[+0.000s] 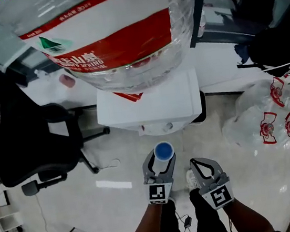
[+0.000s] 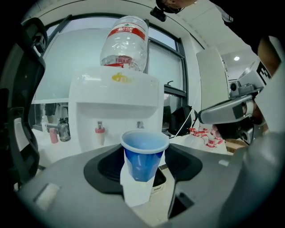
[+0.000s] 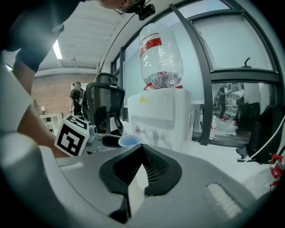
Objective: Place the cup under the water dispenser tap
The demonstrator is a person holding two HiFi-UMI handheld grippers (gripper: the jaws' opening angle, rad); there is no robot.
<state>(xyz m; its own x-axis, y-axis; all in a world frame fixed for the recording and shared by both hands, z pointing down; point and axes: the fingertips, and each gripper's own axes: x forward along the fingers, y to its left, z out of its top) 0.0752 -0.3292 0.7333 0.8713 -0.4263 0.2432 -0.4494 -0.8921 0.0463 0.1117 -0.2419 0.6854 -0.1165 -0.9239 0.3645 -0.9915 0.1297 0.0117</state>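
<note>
A blue paper cup (image 1: 164, 150) stands upright between the jaws of my left gripper (image 1: 160, 161), which is shut on it. In the left gripper view the cup (image 2: 143, 156) sits just short of the white water dispenser (image 2: 115, 107), below the level of its red tap (image 2: 99, 132) and grey tap (image 2: 140, 125). The dispenser top (image 1: 149, 104) lies under a large clear bottle (image 1: 113, 32). My right gripper (image 1: 198, 163) hangs beside the left one, jaws shut and empty. Seen from the right gripper (image 3: 140, 149), the cup (image 3: 129, 140) is off to the left.
A black office chair (image 1: 32, 143) stands left of the dispenser. Clear empty bottles with red print (image 1: 267, 120) lie on the floor at the right. A black bag (image 1: 276, 42) sits at the far right. The person's shoes (image 1: 192, 182) are on the tiled floor below the grippers.
</note>
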